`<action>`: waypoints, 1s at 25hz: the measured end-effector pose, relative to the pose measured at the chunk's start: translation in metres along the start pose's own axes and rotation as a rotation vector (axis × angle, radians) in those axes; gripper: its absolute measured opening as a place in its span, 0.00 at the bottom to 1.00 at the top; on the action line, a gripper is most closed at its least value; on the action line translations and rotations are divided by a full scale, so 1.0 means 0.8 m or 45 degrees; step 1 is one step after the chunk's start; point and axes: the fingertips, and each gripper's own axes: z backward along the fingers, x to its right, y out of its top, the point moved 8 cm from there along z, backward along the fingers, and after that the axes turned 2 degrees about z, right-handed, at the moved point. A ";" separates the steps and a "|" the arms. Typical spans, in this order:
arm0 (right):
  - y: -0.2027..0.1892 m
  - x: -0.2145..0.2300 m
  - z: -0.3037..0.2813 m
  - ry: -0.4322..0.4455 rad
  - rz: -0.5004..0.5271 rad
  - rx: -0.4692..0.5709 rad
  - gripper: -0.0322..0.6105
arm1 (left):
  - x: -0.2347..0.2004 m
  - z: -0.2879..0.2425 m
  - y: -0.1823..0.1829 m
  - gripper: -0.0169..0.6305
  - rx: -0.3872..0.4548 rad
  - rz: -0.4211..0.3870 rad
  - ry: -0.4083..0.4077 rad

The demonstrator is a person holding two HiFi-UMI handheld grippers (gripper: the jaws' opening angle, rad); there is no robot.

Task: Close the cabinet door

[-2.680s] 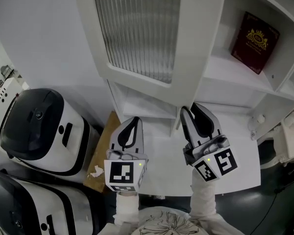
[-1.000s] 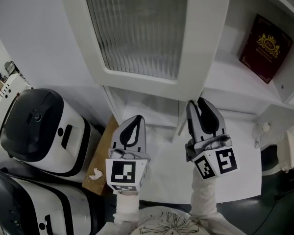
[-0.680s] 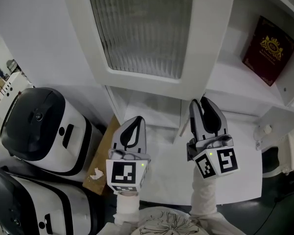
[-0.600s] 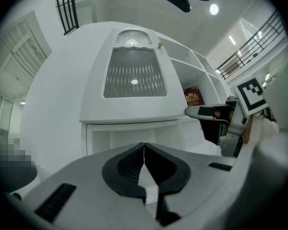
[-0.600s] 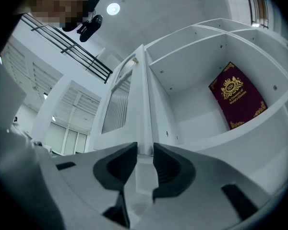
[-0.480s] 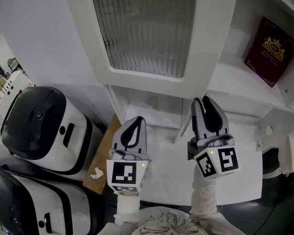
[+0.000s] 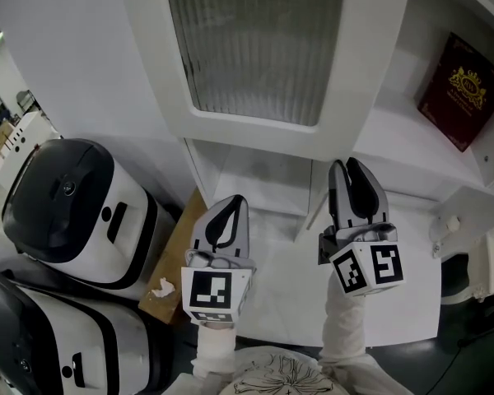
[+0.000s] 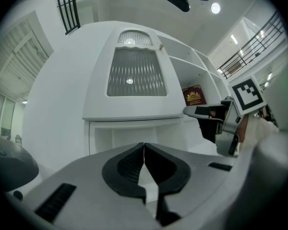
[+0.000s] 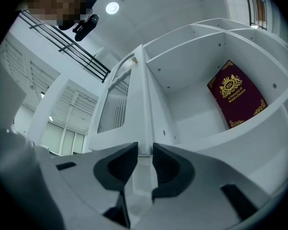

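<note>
1. The cabinet door, white-framed with a ribbed glass pane, stands open. It swings out toward the person, with its free edge on the right.
2. The right gripper meets the door at the bottom corner of that free edge. In the right gripper view, its jaws are drawn in to a narrow gap and clamp the door's edge, which rises straight up from between them.
3. The left gripper hovers below the door's lower rail, apart from it. In the left gripper view, its jaws are pressed together with nothing between them, and the door faces it.
4. Right of the door is the open cabinet. A dark red book with a gold crest leans against the back of a shelf.
5. Below both grippers lies the white table.
6. To the left, beside the cabinet, stand two black-and-white appliances. Next to them is a brown board with a crumpled paper scrap on it.
</note>
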 end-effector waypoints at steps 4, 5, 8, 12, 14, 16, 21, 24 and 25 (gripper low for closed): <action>-0.001 0.001 -0.003 -0.005 0.003 -0.003 0.20 | -0.002 -0.001 -0.003 0.03 -0.006 0.002 0.002; -0.001 0.002 -0.004 -0.006 0.003 -0.003 0.19 | -0.002 -0.002 -0.002 0.03 -0.007 0.003 0.003; -0.002 0.003 -0.006 -0.008 -0.005 0.000 0.19 | -0.004 -0.002 -0.001 0.03 -0.004 0.000 0.008; -0.002 0.003 -0.009 -0.015 -0.012 0.002 0.19 | -0.006 0.000 -0.002 0.03 -0.003 -0.009 0.015; -0.003 0.004 -0.009 -0.020 -0.011 -0.004 0.19 | -0.007 0.001 0.000 0.03 -0.003 -0.009 0.019; -0.003 0.005 -0.010 -0.024 -0.015 -0.006 0.19 | -0.007 0.001 0.001 0.03 -0.003 -0.008 0.022; -0.003 0.005 -0.011 -0.041 -0.017 -0.005 0.19 | -0.009 0.004 -0.003 0.03 -0.008 -0.008 0.030; -0.003 0.004 -0.011 -0.046 0.000 -0.010 0.19 | -0.010 0.007 -0.003 0.03 -0.008 0.001 0.039; -0.002 0.003 -0.010 -0.050 0.014 -0.016 0.19 | -0.011 0.008 -0.004 0.03 -0.009 0.002 0.041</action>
